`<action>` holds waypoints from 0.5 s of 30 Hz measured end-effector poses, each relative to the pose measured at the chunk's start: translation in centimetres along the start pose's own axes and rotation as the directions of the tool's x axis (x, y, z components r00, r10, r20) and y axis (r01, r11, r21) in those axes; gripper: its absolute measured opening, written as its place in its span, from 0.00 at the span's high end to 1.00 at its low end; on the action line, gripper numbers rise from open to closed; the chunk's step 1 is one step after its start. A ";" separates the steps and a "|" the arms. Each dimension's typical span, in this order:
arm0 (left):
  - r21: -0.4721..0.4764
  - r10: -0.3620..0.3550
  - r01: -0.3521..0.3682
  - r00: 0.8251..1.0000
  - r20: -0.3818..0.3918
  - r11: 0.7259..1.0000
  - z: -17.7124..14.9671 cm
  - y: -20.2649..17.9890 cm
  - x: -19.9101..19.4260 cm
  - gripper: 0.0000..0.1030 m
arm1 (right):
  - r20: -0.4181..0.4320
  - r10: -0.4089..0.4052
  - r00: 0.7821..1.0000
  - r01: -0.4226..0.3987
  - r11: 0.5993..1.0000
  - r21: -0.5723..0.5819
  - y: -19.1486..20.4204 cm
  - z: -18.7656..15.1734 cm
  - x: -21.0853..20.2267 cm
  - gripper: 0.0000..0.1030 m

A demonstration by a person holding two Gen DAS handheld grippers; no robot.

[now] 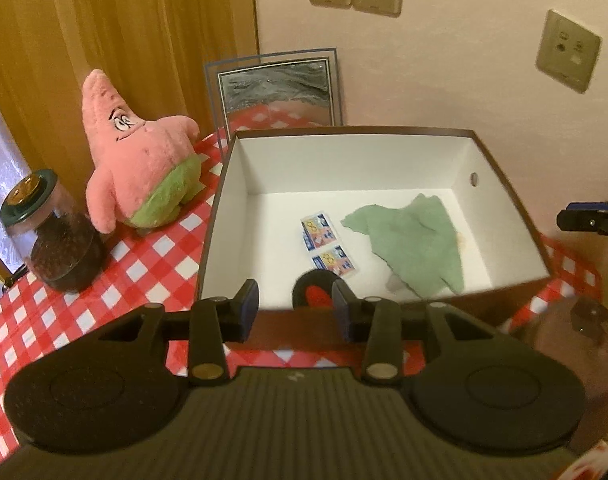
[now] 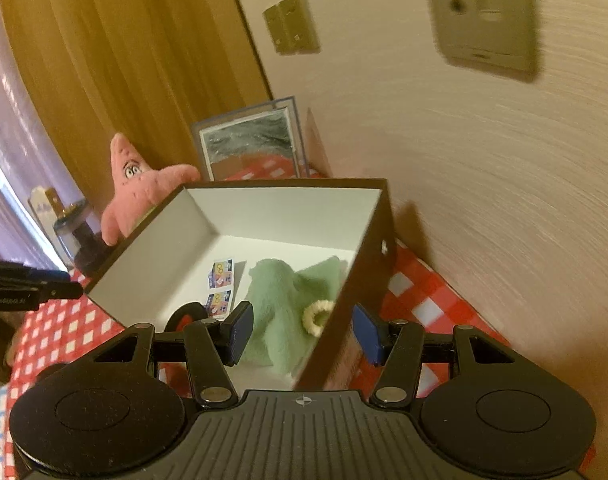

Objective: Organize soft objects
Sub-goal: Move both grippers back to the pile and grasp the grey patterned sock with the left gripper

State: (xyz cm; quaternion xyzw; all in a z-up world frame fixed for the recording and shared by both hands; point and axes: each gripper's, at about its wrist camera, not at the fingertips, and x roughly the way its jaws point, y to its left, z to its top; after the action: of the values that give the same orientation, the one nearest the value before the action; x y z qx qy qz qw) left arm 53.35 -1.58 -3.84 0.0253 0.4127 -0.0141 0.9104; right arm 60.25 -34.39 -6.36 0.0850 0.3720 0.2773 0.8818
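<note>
Inside one box (image 1: 499, 184), one green cloth (image 1: 415, 244) and two cards (image 1: 327, 242) are seen; one pink plush (image 1: 140, 160) stands at nine o'clock. Both grippers, left gripper (image 1: 296, 308) and right gripper (image 2: 302, 332), are held half open, with nothing gripped by the fingers.

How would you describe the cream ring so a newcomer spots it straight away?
Start at the open white-lined box on the checked tablecloth. Inside lies a crumpled green cloth; the cream ring sits on it against the right wall. It is small, pale, fuzzy and looped, unlike the flat printed cards.
</note>
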 end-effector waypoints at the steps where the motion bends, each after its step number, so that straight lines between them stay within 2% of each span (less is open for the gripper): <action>1: -0.004 -0.002 0.002 1.000 0.002 1.000 -0.4 -0.1 -0.6 0.63 | 0.006 -0.001 1.000 0.001 1.000 0.009 -0.1 -0.3 -0.7 0.46; 9: -0.022 0.003 -0.003 1.000 0.016 1.000 -4.8 0.0 -5.6 0.63 | 0.050 -0.019 0.999 0.015 0.997 0.082 0.0 -3.8 -5.9 0.46; 15: -0.041 0.014 -0.014 1.000 0.008 0.999 -9.2 1.3 -9.1 0.63 | 0.050 -0.032 0.998 0.027 0.996 0.089 2.4 -7.5 -9.1 0.46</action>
State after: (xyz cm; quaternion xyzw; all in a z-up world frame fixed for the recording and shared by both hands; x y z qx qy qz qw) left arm 40.50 0.34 -2.96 0.0096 0.4091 0.0006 0.9125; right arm 48.84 -37.82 -5.28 0.1255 0.3625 0.2454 0.8903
